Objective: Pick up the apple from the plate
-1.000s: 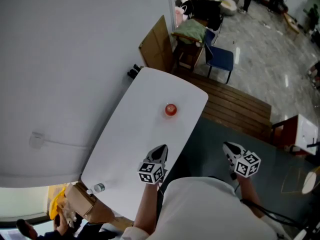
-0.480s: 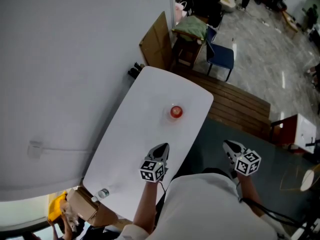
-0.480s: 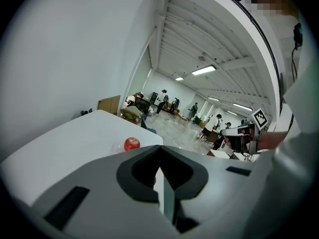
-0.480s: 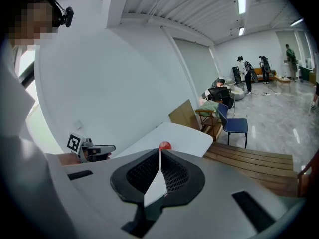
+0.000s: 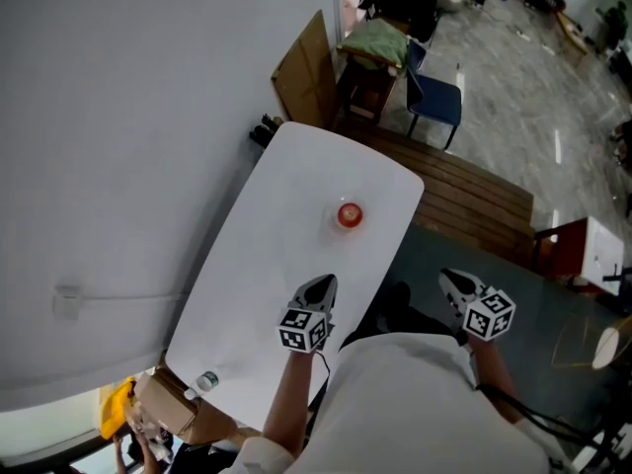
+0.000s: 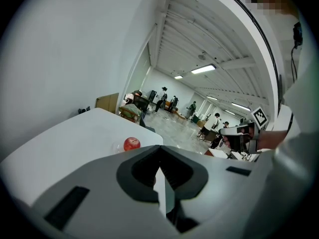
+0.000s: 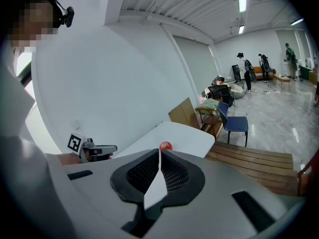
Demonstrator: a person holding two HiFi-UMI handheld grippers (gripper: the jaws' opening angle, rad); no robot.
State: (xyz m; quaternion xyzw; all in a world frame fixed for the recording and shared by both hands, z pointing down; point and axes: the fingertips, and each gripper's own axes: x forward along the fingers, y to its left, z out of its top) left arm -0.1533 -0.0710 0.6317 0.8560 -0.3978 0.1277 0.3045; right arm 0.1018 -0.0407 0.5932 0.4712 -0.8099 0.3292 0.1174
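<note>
Apple [image 5: 349, 213] sits alone on clear plate [image 6: 118, 146], far half of table [image 5: 267, 265]. My left gripper [image 5: 318, 286] over near table edge, jaws pressed together, empty. Right gripper [image 5: 455, 282] off table, jaws together, empty.

Dressed in a white top [image 5: 395, 403], forearms bare. Black cable [image 5: 538, 421] trailing at the right side. Left gripper [image 5: 318, 288] and right gripper [image 5: 454, 284]: grey moulded shells, dark recessed jaw pockets, each fitted with a marker cube [image 5: 303, 331] bearing black-and-white squares.
</note>
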